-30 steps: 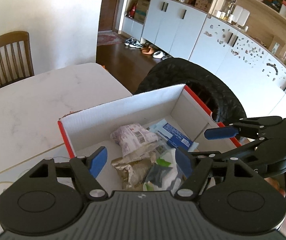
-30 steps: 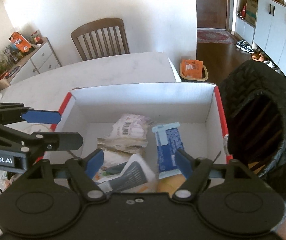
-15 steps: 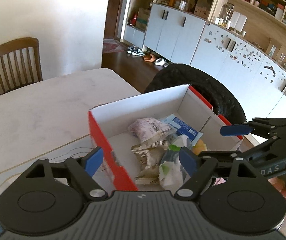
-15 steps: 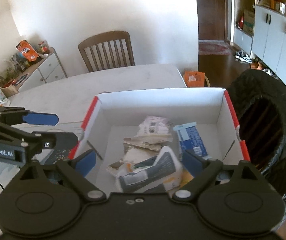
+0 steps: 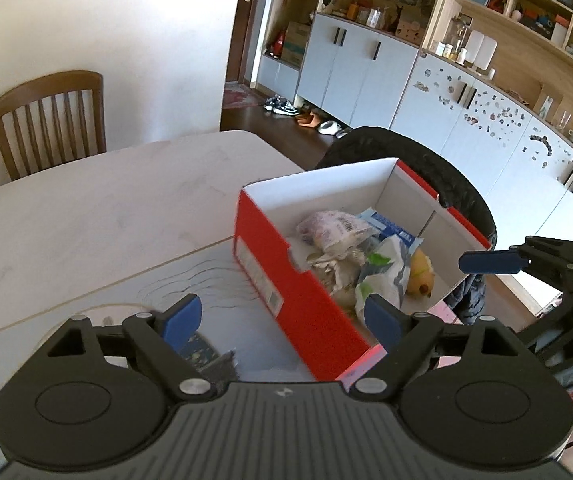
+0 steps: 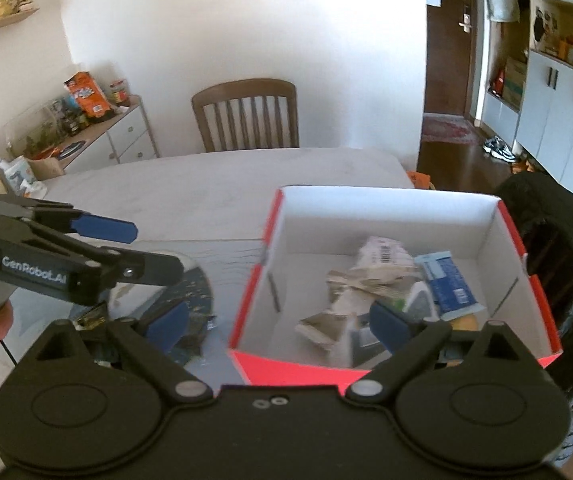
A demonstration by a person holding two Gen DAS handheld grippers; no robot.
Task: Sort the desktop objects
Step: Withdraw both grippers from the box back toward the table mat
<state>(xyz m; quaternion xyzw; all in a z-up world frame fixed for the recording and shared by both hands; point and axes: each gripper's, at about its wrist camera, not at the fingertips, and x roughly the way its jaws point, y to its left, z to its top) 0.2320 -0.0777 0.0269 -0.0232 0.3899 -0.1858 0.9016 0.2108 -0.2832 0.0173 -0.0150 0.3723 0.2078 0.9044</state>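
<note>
Both tools have drawn back leftward from the red-and-white cardboard box of wrappers on the table. Left tool and right tool gape empty. Next, probably fetching the dark packet beside it.

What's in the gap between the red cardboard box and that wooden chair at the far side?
Only bare pale tabletop lies between the red cardboard box and the wooden slat-back chair; nothing rests on that stretch. The right wrist view shows it best.
</note>
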